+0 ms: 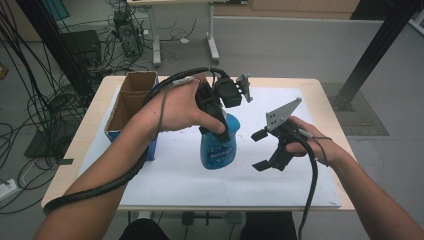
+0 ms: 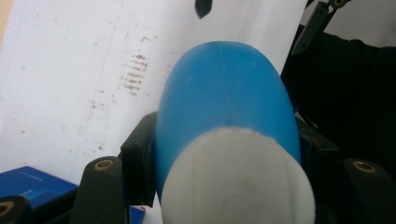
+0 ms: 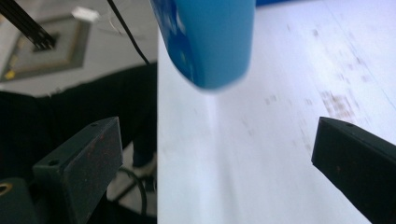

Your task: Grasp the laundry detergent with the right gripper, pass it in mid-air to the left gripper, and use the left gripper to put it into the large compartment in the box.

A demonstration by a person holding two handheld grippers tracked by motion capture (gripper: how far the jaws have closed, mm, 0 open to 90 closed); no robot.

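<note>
The left gripper [image 1: 218,131] clamps the blue bottle [image 1: 218,146] above the table [image 1: 320,95], while the right gripper [image 1: 259,149], just right of it, is spread wide.

A grey floor [image 1: 280,45] lay strewn with black cables [image 1: 30,100]; a white-legged desk [image 1: 170,30] stood beyond the pale wooden worktop [image 1: 325,107].

1. Soft, even room light falls from overhead; the white sheet [image 1: 280,165] stays bright without glare.
2. Shadows under the arms are faint.
3. Up close, the blue bottle [image 2: 224,107] blurs, especially its white cap [image 2: 238,182].
4. The high view's far corners bend.
</note>
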